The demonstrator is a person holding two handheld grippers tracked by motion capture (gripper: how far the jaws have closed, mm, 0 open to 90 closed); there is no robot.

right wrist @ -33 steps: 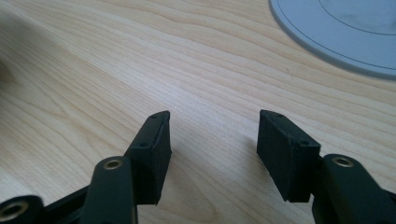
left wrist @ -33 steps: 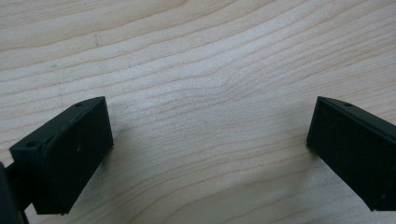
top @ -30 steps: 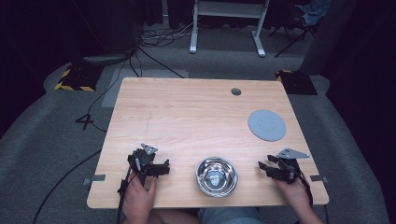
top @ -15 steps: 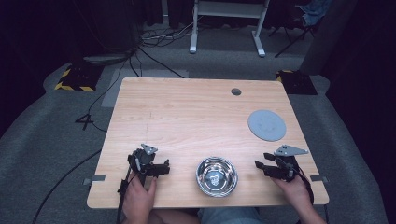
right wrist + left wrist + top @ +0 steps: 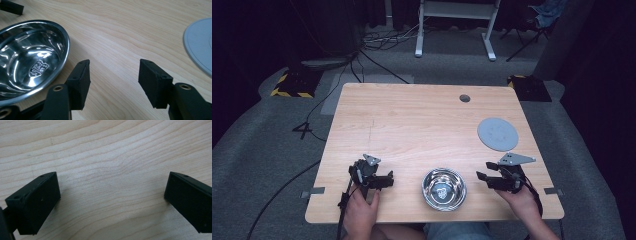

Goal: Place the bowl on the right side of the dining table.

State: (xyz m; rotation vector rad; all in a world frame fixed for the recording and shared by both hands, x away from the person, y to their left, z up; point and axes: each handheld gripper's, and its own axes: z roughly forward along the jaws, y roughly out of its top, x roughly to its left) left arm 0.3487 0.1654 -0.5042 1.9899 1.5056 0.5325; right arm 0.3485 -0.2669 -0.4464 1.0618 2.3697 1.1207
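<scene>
A light wooden counter (image 5: 412, 125) is viewed from above, with a person's forearms entering from the near edge. At the left, the left gripper (image 5: 384, 180) is held low over bare wood, jaws spread wide, with nothing between them. In the middle, near the front edge, a shiny steel bowl (image 5: 443, 188) is set upright and empty. Just to its right, the right gripper (image 5: 481, 178) is pointed toward the bowl with its jaws parted and nothing held; they have just been opening a little further. The bowl's rim lies close beside the nearer jaw but apart from it. Farther right and back, a flat grey disc (image 5: 497, 133) is seen. A likely risk is judged: if the rim is caught off-centre, the slick bowl could be pushed aside or tipped toward the near edge.
</scene>
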